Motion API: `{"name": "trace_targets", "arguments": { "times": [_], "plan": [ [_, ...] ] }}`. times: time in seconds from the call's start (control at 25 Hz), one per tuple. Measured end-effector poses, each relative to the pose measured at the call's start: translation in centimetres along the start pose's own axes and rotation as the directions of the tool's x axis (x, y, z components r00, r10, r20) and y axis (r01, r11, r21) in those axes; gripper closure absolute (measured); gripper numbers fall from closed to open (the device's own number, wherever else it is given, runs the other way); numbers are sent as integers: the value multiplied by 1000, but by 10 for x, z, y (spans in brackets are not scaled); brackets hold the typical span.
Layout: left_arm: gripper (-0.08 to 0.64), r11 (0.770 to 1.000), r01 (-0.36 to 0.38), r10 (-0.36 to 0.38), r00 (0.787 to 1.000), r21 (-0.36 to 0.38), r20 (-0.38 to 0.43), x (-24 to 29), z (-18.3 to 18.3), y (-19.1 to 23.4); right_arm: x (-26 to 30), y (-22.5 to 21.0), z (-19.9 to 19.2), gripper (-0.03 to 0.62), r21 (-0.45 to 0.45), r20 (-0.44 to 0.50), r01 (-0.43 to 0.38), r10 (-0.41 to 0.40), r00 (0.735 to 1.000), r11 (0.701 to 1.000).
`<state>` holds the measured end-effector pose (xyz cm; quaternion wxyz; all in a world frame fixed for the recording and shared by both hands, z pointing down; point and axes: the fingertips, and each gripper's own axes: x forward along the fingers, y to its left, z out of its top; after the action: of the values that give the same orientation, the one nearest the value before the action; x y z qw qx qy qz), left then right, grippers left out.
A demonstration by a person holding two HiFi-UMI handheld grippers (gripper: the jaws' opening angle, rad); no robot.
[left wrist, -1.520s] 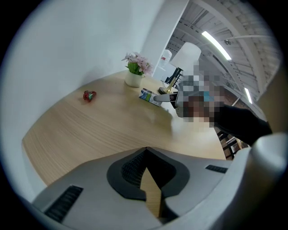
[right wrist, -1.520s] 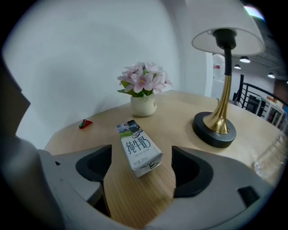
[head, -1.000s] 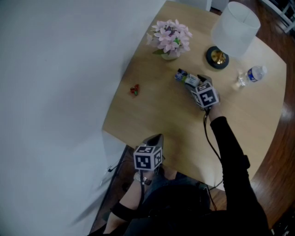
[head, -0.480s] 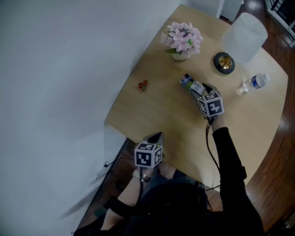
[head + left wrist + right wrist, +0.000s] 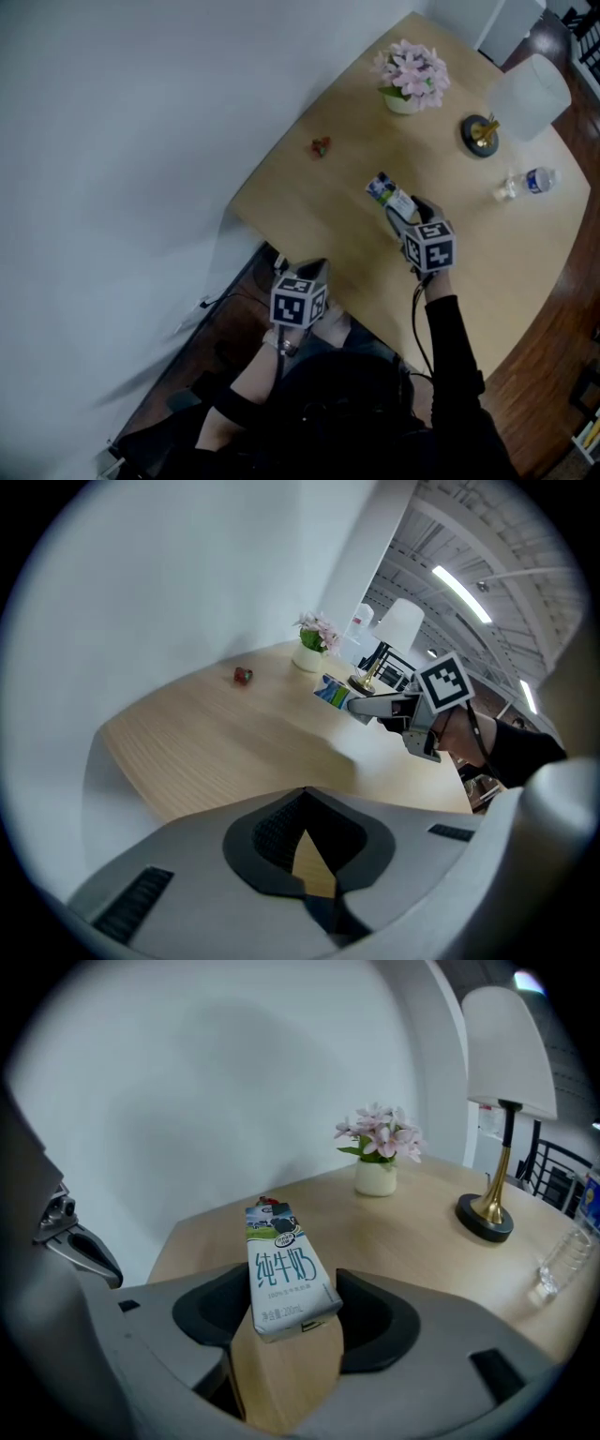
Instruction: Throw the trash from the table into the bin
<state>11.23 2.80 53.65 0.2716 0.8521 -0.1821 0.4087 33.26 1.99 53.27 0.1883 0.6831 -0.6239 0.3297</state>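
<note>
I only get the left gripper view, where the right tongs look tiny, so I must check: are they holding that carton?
Observer: Yes. In the right gripper view the right tongs have just been closing and now press both sides of the milk carton.
Operator: Anything else hidden behind that hand?
Observer: A clear water bottle lies on the table, near the lamp.
</note>
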Motion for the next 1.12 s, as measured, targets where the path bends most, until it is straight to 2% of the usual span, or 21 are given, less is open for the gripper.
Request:
{"name": "trace_targets", "arguments": {
  "times": [0.28,0.48,0.76,1.12],
  "plan": [
    [555,996,-33,37,999,-88,40,-31,-31,30,-7,82,-11,301,-40,-37,-104,103,994,994],
    [555,988,-57,67,996,-144,64,-52,-53,54,-7,147,-21,302,-75,-77,-200,195,978,977],
    [555,959,-116,139,988,-257,72,-82,-97,92,10,248,-35,302,-155,-160,-362,338,927,919],
    [555,903,-183,230,970,-388,79,-124,-155,145,30,348,-59,302,-222,-260,-495,438,860,840]
  ]
}}
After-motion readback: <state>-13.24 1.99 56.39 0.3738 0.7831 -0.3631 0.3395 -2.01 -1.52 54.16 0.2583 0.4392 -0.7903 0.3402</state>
